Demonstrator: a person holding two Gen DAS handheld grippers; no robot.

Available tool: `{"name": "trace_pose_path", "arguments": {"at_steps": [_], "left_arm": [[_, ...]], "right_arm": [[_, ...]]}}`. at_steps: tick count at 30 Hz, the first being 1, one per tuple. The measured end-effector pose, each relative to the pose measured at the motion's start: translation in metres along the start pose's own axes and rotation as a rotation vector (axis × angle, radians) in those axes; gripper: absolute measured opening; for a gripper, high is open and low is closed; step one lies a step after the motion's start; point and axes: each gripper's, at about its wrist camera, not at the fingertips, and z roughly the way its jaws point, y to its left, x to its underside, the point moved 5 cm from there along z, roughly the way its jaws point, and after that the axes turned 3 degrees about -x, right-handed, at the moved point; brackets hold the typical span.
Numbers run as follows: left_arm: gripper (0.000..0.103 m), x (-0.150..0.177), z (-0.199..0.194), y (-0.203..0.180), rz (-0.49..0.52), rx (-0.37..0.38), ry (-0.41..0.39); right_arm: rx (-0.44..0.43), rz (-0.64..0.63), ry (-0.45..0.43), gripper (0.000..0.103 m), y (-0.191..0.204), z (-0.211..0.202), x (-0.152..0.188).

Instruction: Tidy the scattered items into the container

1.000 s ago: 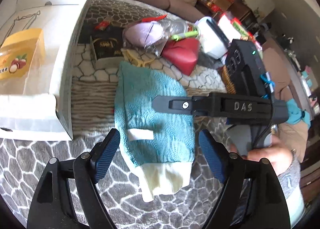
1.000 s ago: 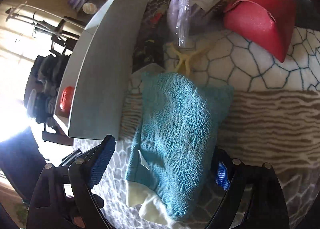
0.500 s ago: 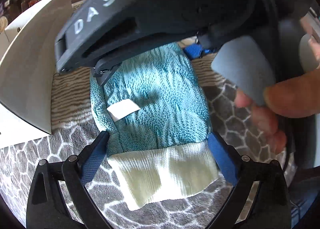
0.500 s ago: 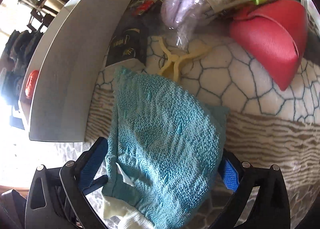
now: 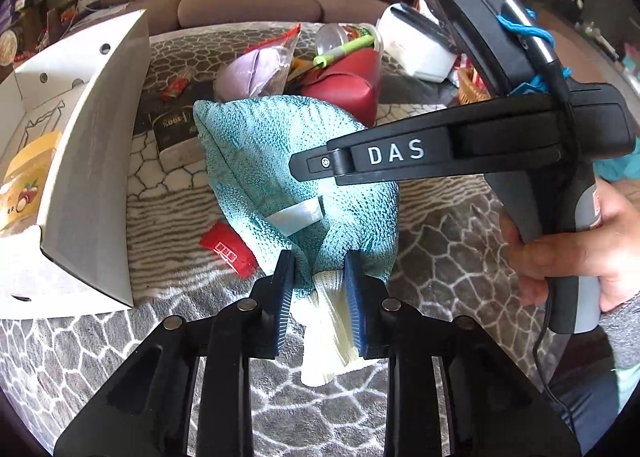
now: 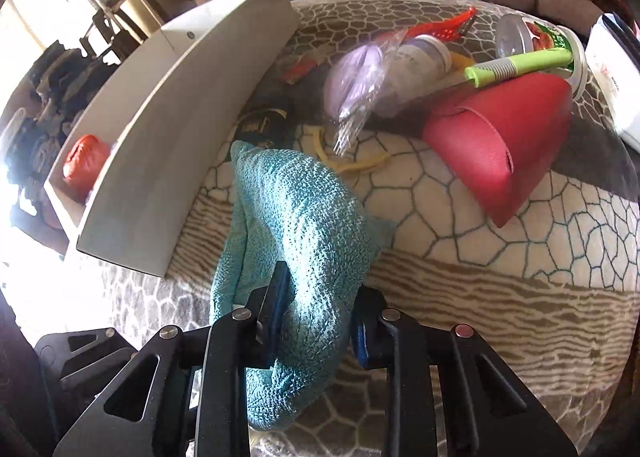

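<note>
Fingers of left gripper just closing, now pinching cream cuff of teal garment; right gripper likewise clamping teal body. Garment mid-frame, partly lifted off patterned blanket. White box at left. Judgement: lift both ends together, clear box wall, avoid dragging red packet.

Left wrist: close, steeply downward over the teal towel.
Right wrist: close, steeply downward.
Shared: towel, white box.
</note>
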Motion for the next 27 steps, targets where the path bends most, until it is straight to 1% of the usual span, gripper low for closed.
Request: {"name": "trace_pose_path", "arguments": {"at_steps": [4,8,10,13,15,16,17,18,19,20,21,22,23,24,25,27], "left_arm": [[0.022,-0.007,-0.013,-0.001,0.001,0.029,-0.033],[0.021,-0.026,-0.038,0.003,0.012,0.059,-0.104],[0.015,-0.035,-0.053,0.014,-0.015,0.078,-0.138],[0.015,-0.045,-0.07,0.038,-0.073,0.089,-0.174],[0.015,-0.047,-0.073,0.055,-0.11,0.077,-0.173],[0.015,-0.046,-0.069,0.063,-0.135,0.096,-0.149],[0.015,-0.043,-0.063,0.069,-0.167,0.124,-0.12],[0.02,-0.039,-0.058,0.074,-0.201,0.149,-0.1],[0.031,-0.036,-0.051,0.077,-0.218,0.169,-0.079],[0.038,-0.033,-0.043,0.077,-0.213,0.17,-0.059],[0.051,-0.031,-0.037,0.075,-0.197,0.153,-0.043],[0.059,-0.029,-0.031,0.072,-0.177,0.133,-0.033],[0.06,-0.027,-0.027,0.069,-0.16,0.114,-0.022],[0.065,-0.025,-0.023,0.065,-0.15,0.097,-0.008],[0.072,-0.022,-0.018,0.063,-0.146,0.081,0.01],[0.077,-0.015,-0.006,0.064,-0.161,0.055,0.051]], "right_arm": [[-0.104,0.048,-0.06,0.027,0.006,-0.017,-0.003],[-0.199,0.098,-0.109,0.026,0.018,-0.03,-0.019],[-0.241,0.098,-0.133,0.026,0.025,-0.04,-0.021],[-0.3,0.083,-0.165,0.023,0.044,-0.048,-0.028],[-0.34,0.061,-0.166,0.021,0.062,-0.047,-0.032],[-0.338,0.046,-0.161,0.021,0.07,-0.045,-0.034],[-0.314,0.034,-0.15,0.021,0.075,-0.042,-0.035],[-0.271,0.03,-0.133,0.022,0.077,-0.036,-0.035],[-0.216,0.034,-0.117,0.026,0.075,-0.031,-0.034],[-0.183,0.044,-0.103,0.029,0.071,-0.025,-0.033],[-0.181,0.064,-0.088,0.039,0.065,-0.019,-0.03],[-0.19,0.09,-0.071,0.049,0.057,-0.012,-0.027],[-0.198,0.113,-0.046,0.053,0.051,-0.006,-0.024],[-0.199,0.129,-0.023,0.055,0.047,0.001,-0.02],[-0.183,0.136,-0.006,0.055,0.042,0.008,-0.015],[-0.15,0.139,0.042,0.055,0.036,0.02,-0.007]]}}
